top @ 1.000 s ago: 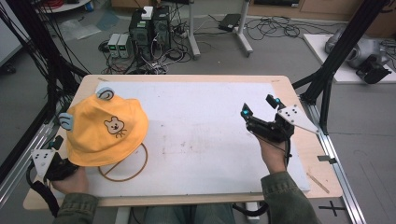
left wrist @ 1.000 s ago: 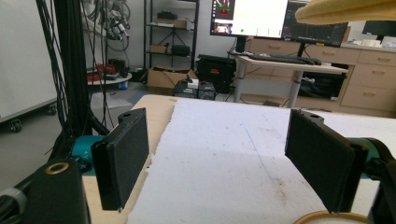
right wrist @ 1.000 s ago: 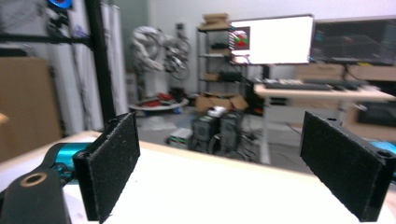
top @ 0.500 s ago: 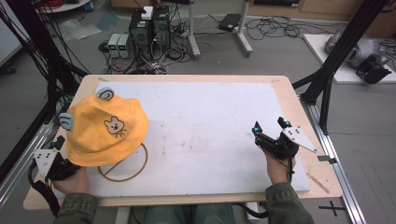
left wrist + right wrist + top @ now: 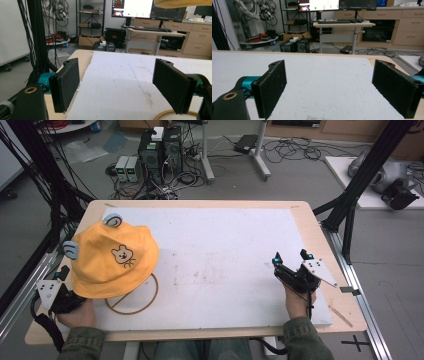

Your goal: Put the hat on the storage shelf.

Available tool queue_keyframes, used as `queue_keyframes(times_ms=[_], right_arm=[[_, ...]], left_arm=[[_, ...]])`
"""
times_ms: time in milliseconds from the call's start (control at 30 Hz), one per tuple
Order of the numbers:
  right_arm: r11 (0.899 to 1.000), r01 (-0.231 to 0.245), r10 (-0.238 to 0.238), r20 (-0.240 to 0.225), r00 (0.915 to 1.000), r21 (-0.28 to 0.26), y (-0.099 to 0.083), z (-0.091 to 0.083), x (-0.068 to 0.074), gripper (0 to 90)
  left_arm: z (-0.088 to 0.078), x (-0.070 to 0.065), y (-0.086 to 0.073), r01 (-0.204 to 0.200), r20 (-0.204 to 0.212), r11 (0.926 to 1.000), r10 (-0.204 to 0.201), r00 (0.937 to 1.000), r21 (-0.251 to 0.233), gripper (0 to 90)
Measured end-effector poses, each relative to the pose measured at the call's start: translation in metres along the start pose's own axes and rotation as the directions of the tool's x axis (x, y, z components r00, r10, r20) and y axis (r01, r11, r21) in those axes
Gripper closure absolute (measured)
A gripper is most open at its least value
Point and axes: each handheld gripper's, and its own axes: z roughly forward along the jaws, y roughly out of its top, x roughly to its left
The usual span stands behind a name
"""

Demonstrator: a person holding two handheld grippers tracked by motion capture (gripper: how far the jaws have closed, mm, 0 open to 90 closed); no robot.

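Right gripper (image 5: 291, 258) was seen at 4 o'clock on the white mat (image 5: 215, 250), jaws spread wide, nothing held. Left gripper (image 5: 120, 85) was noted at 8 o'clock, jaws likewise wide apart and empty. Orange bear hat (image 5: 111, 260) lay at 9 o'clock, overlapping the wooden ring (image 5: 134, 306); its brim was seen just above the left gripper.

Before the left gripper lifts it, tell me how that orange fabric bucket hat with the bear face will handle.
The orange fabric bucket hat probably flops: its soft brim overhangs the thin wooden ring. Likely light and unlikely to roll, since it sits flat.
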Motion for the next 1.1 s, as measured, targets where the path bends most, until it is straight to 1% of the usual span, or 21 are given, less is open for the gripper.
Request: queue_keyframes(times_ms=[100,433,633,800,1100], right_arm=[[1.000,0.003,-0.003,-0.002,1.0000,0.000,-0.0001,0.0001,-0.0006,12.2],[1.000,-0.008,0.008,-0.004,1.0000,0.001,-0.0002,-0.0002,-0.0010,12.2],[1.000,-0.023,0.023,0.001,0.9997,0.007,-0.0003,0.0002,-0.0022,12.2],[1.000,-0.012,0.012,-0.001,0.9999,0.002,-0.0003,-0.0004,-0.0007,12.2],[1.000,-0.016,0.016,-0.001,0.9999,0.005,-0.0005,-0.0009,0.0001,12.1]], left_arm=[[0.0005,-0.0009,-0.0002,-0.001,0.002,1.0000,0.001,1.0000,-0.002,22.0],[0.0000,-0.0008,0.0003,-0.006,-0.001,1.0000,0.006,1.0000,0.002,22.0],[-0.0018,0.0004,0.0008,-0.006,-0.005,1.0000,0.006,1.0000,-0.002,22.0],[-0.0033,0.0011,0.0014,-0.004,-0.007,1.0000,0.004,1.0000,-0.005,21.9],[-0.0031,0.0009,0.0013,-0.004,-0.004,1.0000,0.004,1.0000,0.001,22.0]])
